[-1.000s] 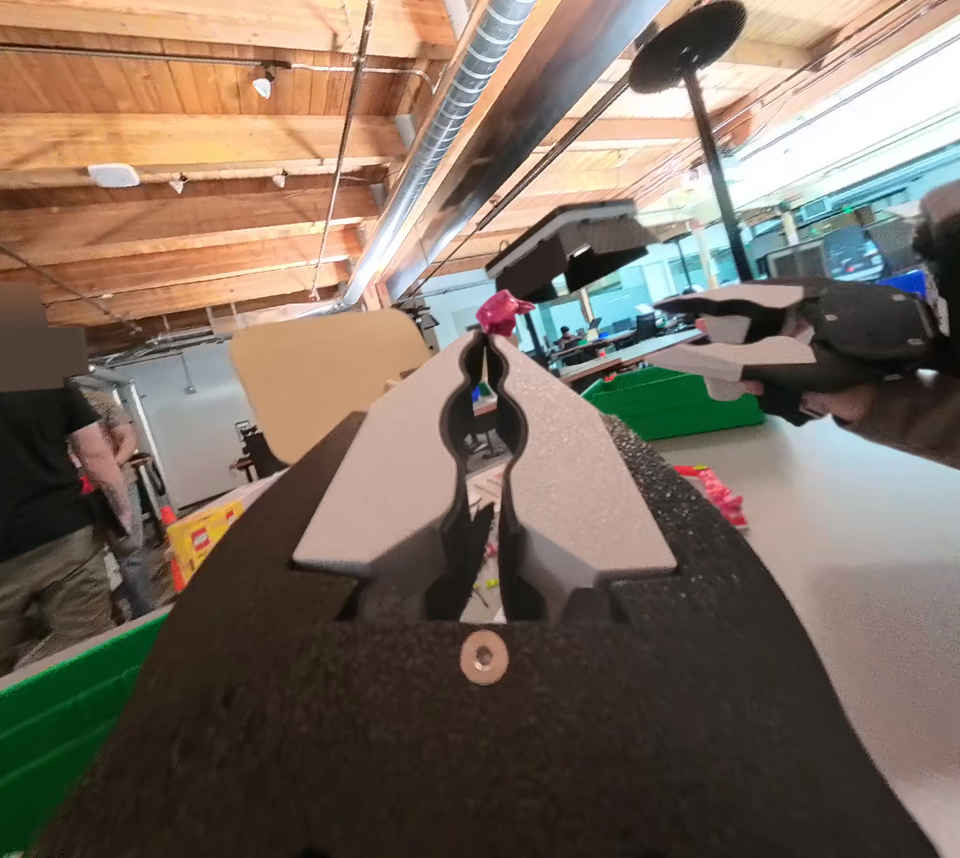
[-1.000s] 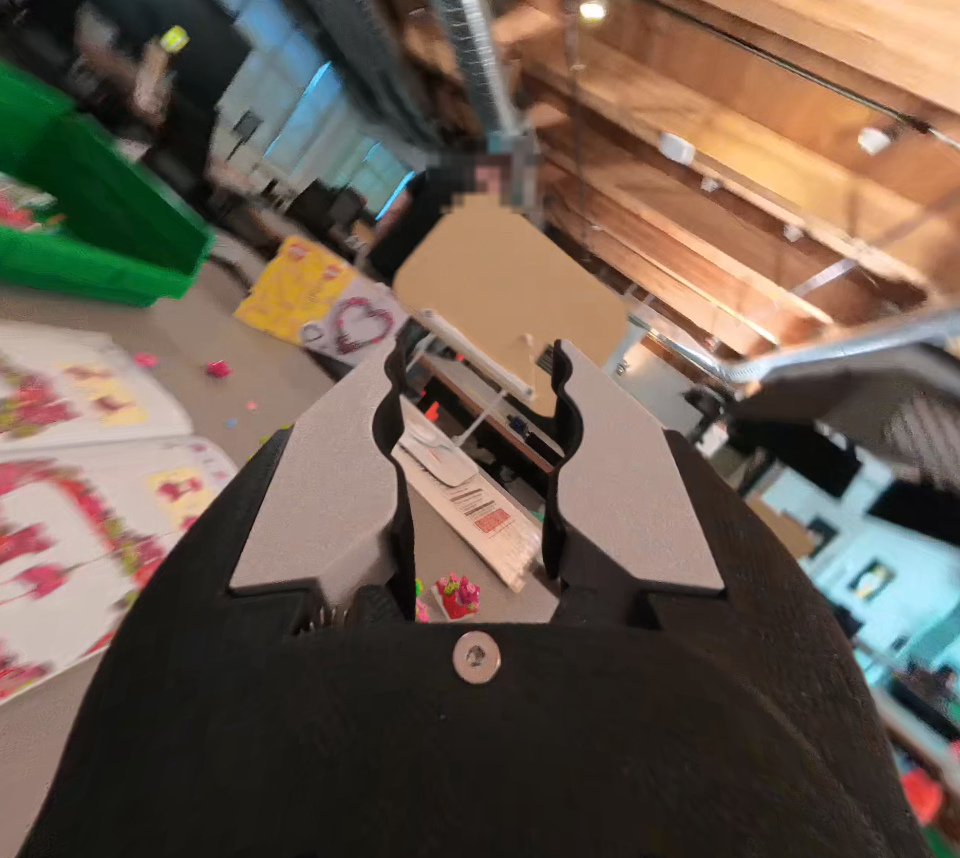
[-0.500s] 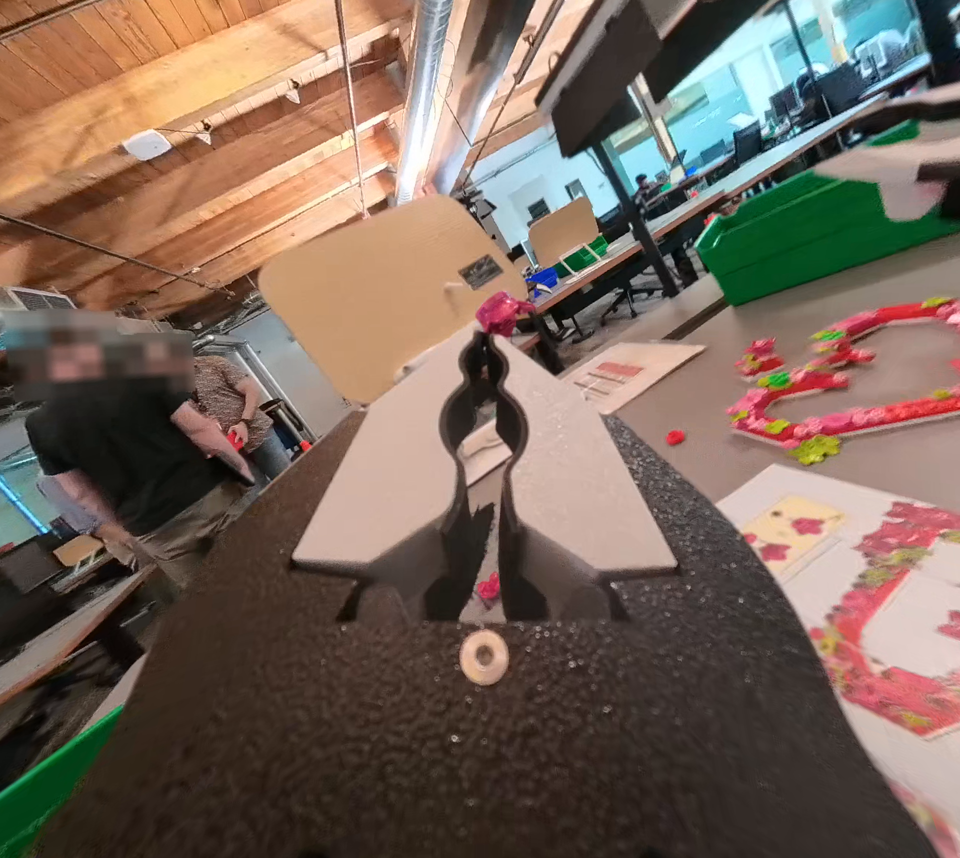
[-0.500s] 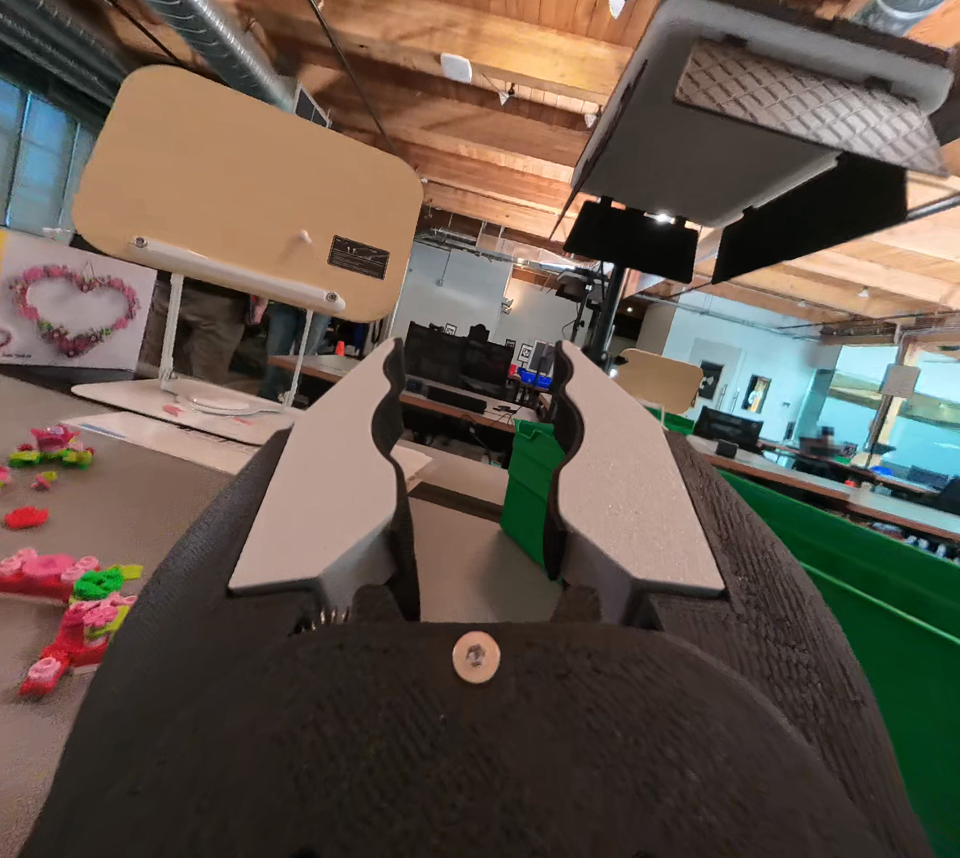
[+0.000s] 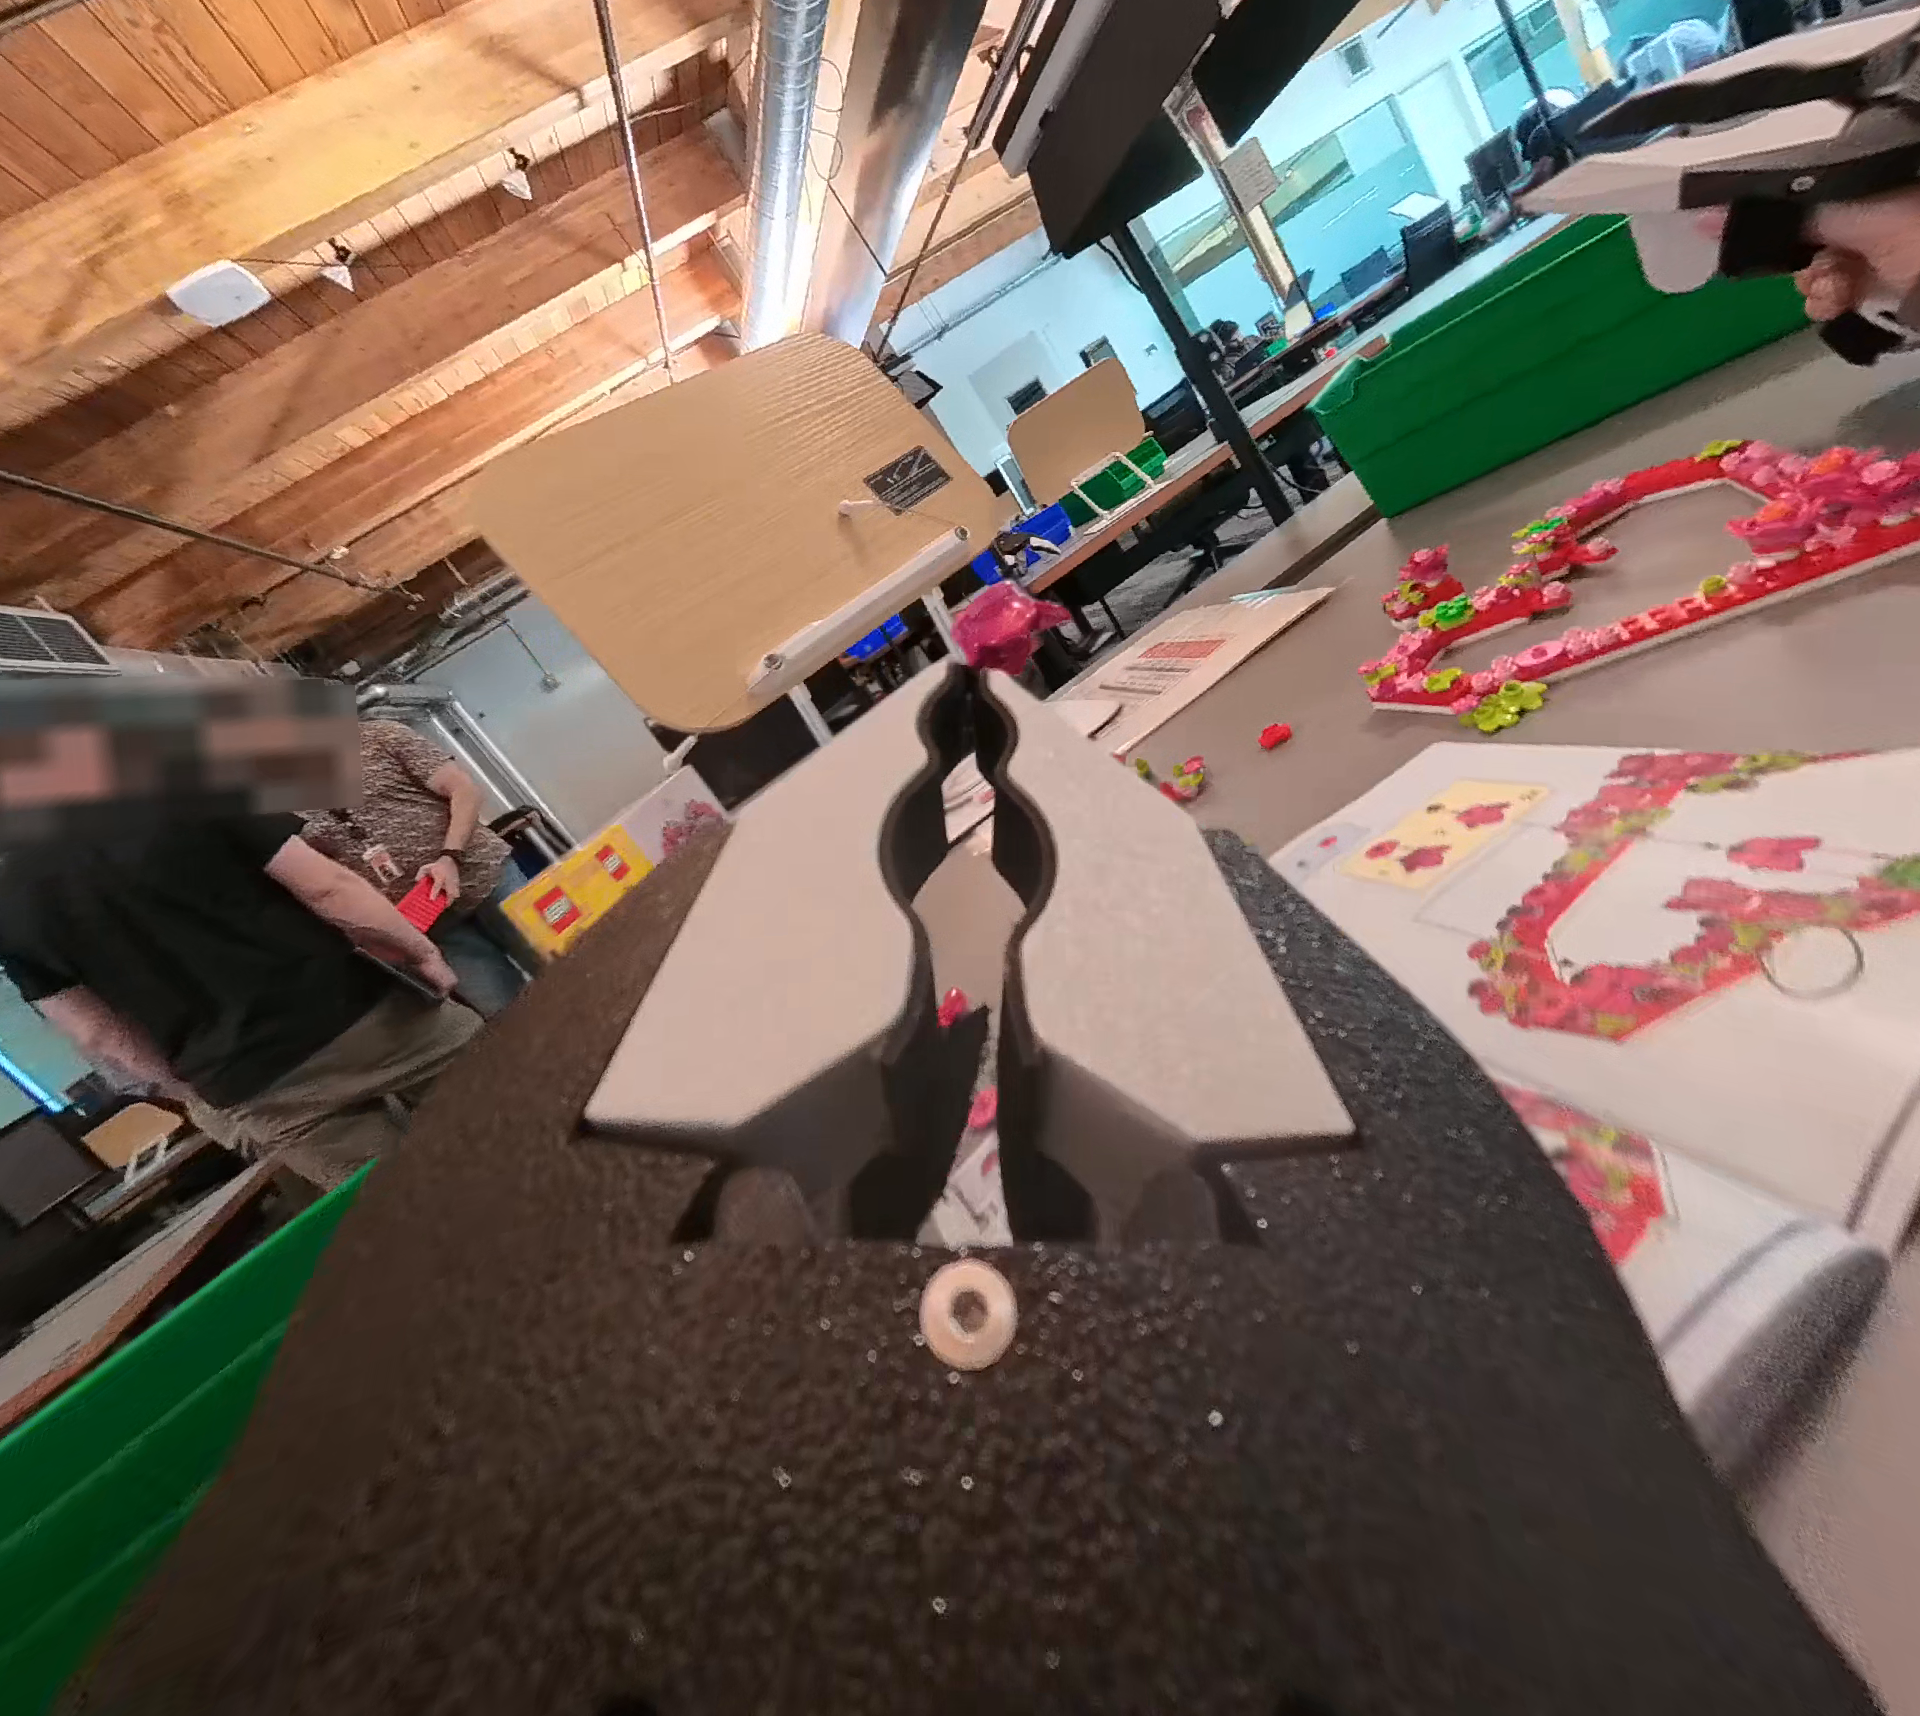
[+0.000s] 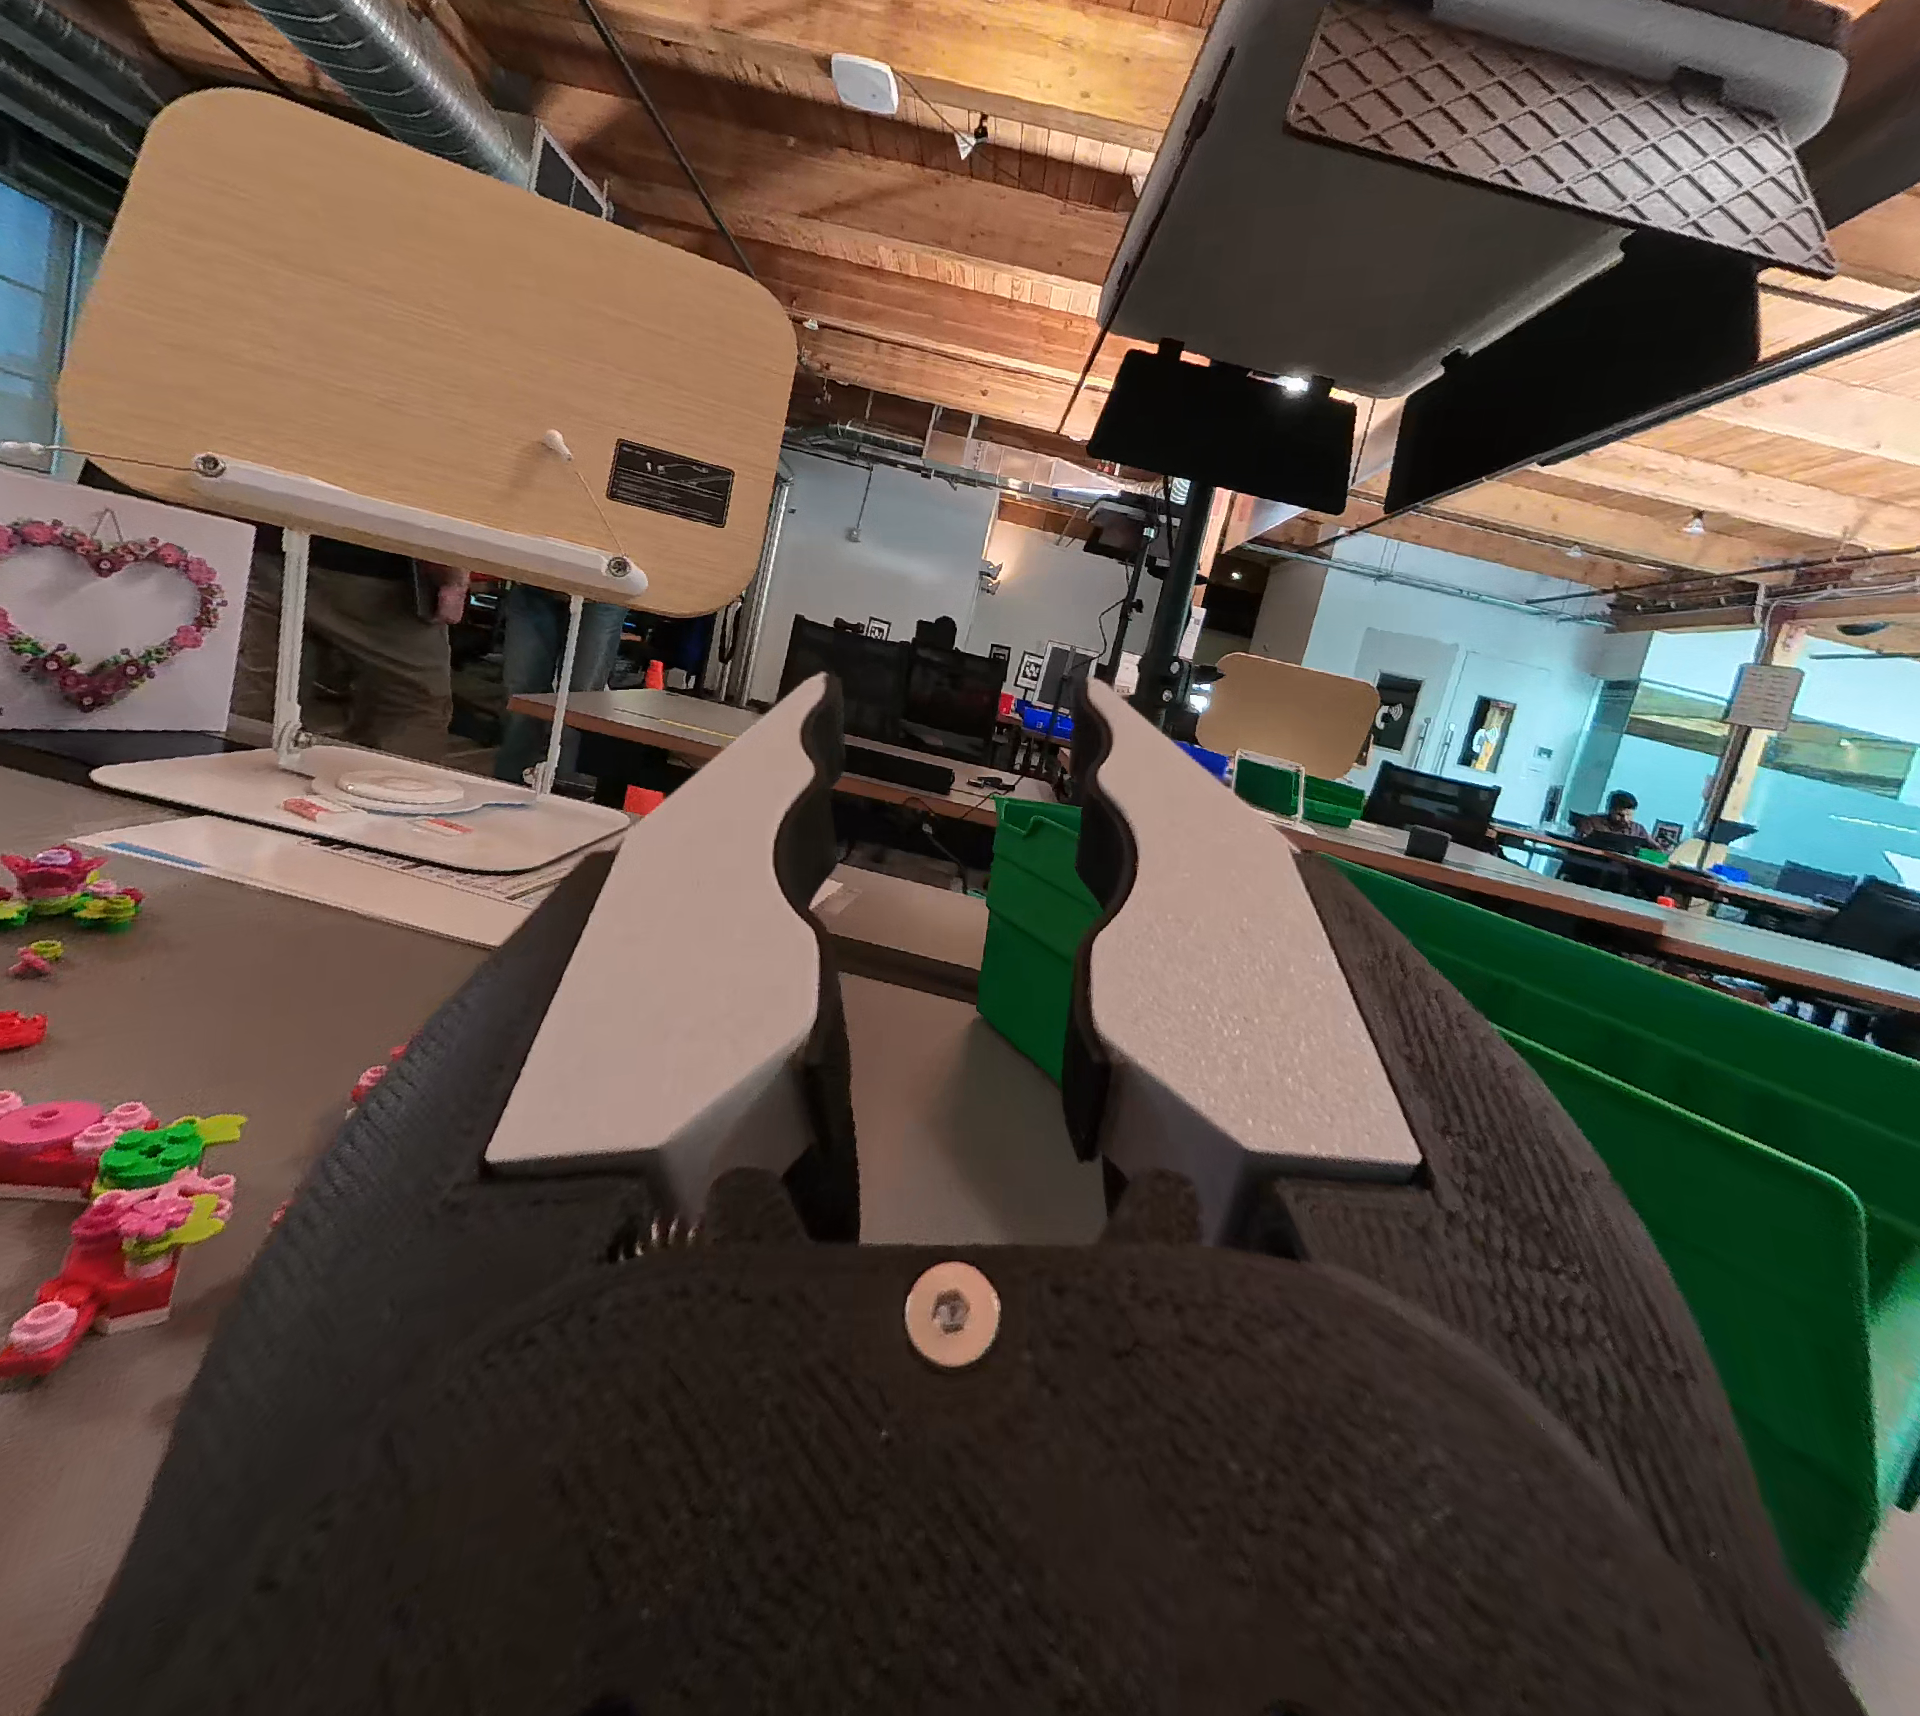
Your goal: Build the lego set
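Left wrist view: my left gripper (image 5: 971, 679) pinches a magenta flower piece (image 5: 1000, 622) at its tips, right gripper (image 6: 951, 710) wide and empty; I advise seating it squarely on the heart frame (image 5: 1652, 565).

Bare table (image 6: 208, 1022) is left between the loose flower pieces (image 6: 62, 887) and the stand's base (image 6: 343, 799); the right side is walled off by a green bin (image 6: 1662, 1095).

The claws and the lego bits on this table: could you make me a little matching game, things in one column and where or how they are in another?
Things:
1. left claw
2. right claw
3. magenta flower piece
4. heart-shaped lego wreath

States or places:
A. lying flat on the grey table
B. open, holding nothing
C. pinched at the tips of a claw
D. shut on a small piece

Pairs: 1-D, 2-B, 3-C, 4-A
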Available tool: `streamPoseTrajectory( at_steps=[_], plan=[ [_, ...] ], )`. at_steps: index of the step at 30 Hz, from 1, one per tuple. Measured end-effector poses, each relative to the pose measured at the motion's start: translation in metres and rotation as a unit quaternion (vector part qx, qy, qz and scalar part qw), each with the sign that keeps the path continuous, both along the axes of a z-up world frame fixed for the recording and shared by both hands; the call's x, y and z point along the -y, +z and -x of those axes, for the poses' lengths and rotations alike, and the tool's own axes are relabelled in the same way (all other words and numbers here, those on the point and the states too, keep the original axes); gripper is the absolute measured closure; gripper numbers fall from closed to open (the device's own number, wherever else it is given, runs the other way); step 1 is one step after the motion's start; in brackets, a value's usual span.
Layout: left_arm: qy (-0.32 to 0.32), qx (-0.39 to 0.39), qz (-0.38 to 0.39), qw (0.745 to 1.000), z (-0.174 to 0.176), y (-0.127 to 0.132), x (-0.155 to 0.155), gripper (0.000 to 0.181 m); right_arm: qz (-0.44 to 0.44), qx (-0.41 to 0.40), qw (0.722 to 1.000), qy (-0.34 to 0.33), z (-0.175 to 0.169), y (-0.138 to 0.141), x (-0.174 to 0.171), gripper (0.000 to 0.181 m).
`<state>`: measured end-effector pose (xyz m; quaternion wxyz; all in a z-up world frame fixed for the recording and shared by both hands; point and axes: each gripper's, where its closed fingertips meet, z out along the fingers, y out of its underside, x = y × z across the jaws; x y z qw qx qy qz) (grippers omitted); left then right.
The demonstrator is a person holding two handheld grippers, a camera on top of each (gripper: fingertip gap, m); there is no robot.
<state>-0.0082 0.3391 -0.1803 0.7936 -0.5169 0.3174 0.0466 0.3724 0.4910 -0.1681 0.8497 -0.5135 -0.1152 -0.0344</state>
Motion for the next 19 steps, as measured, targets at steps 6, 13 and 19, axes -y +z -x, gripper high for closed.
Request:
streamPoseTrajectory(
  at_steps=[6,13,19],
  plan=[
    [-0.004,-0.019,-0.026,0.999,0.007,-0.003,0.016,0.181,0.009,0.006,1.0,0.0,0.002,-0.003,-0.002,0.144],
    [0.01,-0.016,-0.041,0.999,0.024,0.0,0.017,0.181,0.017,0.032,0.999,-0.004,0.007,-0.007,-0.004,0.15],
    [0.052,0.015,-0.014,0.998,0.045,-0.007,-0.003,0.181,0.025,0.05,0.998,0.006,0.014,-0.011,-0.008,0.153]
  ],
)
